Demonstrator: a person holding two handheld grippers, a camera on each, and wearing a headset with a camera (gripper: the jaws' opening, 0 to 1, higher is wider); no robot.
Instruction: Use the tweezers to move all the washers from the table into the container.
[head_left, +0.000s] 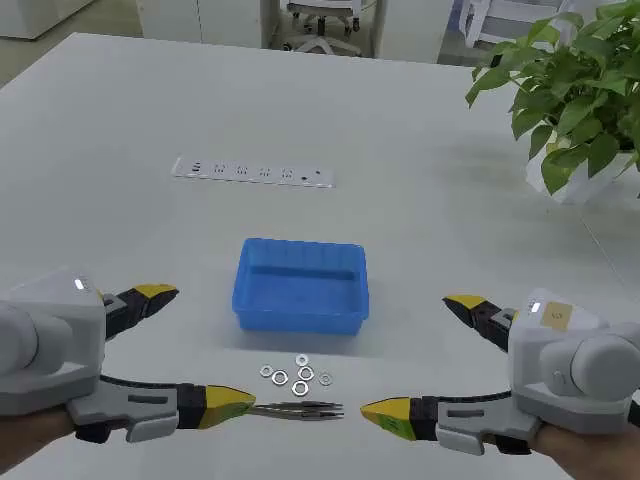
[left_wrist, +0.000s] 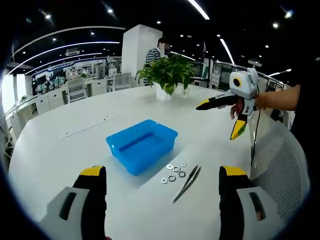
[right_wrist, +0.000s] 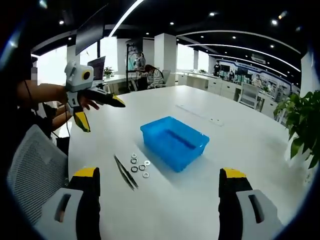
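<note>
Both the left gripper (head_left: 215, 347) and the right gripper (head_left: 404, 354) have their jaws wide apart and hold nothing. The tweezers (head_left: 300, 409) lie flat on the table (head_left: 150, 120) between the 2 grippers' lower jaws. The 6 washers (head_left: 298, 376) sit in a loose cluster just beyond them, and the blue bin (head_left: 300, 310), which looks empty, is beyond that. The likely trouble is the pickup. The tweezers are thin and lie flat on a smooth top, so a closing jaw could skid them forward into the washers and scatter them. In the head view the tweezers seem to touch the left gripper's lower tip. The left gripper view shows them lying apart, ahead of its jaws, and also shows the right gripper raised above the table.
</note>
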